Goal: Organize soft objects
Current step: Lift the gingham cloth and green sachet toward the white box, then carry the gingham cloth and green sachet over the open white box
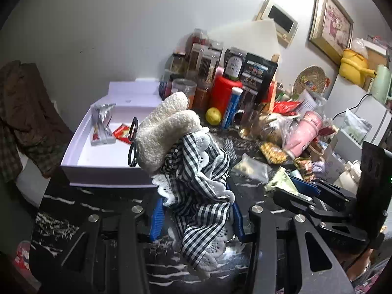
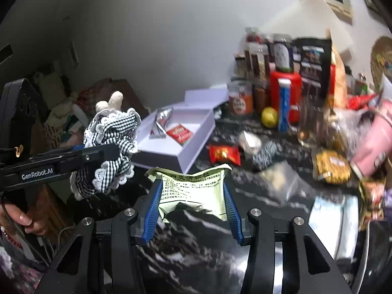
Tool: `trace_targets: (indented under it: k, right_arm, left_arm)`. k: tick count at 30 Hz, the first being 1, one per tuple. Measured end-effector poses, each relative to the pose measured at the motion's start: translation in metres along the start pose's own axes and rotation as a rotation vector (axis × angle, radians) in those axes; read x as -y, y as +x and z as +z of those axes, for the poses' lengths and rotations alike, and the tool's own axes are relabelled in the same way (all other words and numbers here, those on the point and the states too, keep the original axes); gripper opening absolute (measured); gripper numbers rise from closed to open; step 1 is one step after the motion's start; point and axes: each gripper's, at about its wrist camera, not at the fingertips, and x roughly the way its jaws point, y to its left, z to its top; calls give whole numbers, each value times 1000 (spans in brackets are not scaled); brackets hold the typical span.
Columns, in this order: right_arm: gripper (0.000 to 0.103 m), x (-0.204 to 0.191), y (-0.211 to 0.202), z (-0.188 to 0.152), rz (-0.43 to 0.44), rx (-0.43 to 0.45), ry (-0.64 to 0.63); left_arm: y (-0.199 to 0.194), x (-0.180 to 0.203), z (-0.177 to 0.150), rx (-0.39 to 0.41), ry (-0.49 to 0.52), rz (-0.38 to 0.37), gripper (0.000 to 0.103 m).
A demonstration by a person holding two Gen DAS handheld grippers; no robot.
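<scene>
On the left, the left gripper [image 1: 196, 210] is clamped on a soft bundle [image 1: 196, 171] held up above the dark, white-streaked desk [image 1: 73, 203]. The bundle is a black-and-white gingham cloth edged with white scalloped lace, crumpled and hanging in folds, and above it stick out two cream, nubbly, towelling-like lobes [image 1: 169, 122]. The blue ribbed pads [image 1: 158, 218] press on the cloth from both sides, low on the bundle, so most of it rises beyond the fingertips and a tail of gingham and lace droops below them. In the right wrist view the same bundle [image 2: 110, 142] shows at the left, wrapped around the tip of that gripper, with the person's hand [image 2: 22, 218] on the handle beneath.

Just behind the bundle, on the far left of the desk, lies an open white box [image 1: 98, 161] with silver sachets [image 1: 103, 122] and a red packet [image 1: 121, 132] in it.

To the right, the right gripper [image 2: 193, 201] grips a pale green printed sachet [image 2: 193, 191], flat and crinkled, its two side edges caught between the blue pads, its top edge bowed and reaching past the fingertips, clear of the desk. Beyond it on the desk lie a red snack packet [image 2: 224, 154] and a yellow lemon [image 2: 269, 116], before a crowd of jars and a red canister [image 2: 285, 93].
</scene>
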Motion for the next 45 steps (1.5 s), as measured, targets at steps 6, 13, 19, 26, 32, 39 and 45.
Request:
trace_targets:
  k: [6, 13, 19, 26, 32, 39, 45]
  right_arm:
    - [48, -8, 0, 30, 30, 64, -42]
    - [48, -20, 6, 63, 59, 116, -97]
    - [48, -28, 24, 89, 101, 138, -117]
    - [48, -29, 50, 115, 136, 150, -137]
    - [48, -30, 74, 136, 165, 157, -149]
    - [48, -33, 107, 155, 193, 146, -163]
    - [48, -35, 142, 166, 206, 116, -167]
  left_arm:
    - [-5, 1, 21, 62, 35, 13, 44]
    - [-5, -9, 46, 112, 39, 22, 44]
    - [-3, -22, 68, 148, 46, 58, 44]
    - [6, -43, 90, 169, 28, 72, 44]
    - [15, -58, 107, 185, 29, 100, 44]
    - [32, -81, 125, 193, 18, 144, 44]
    - [52, -104, 130, 171, 8, 194, 44]
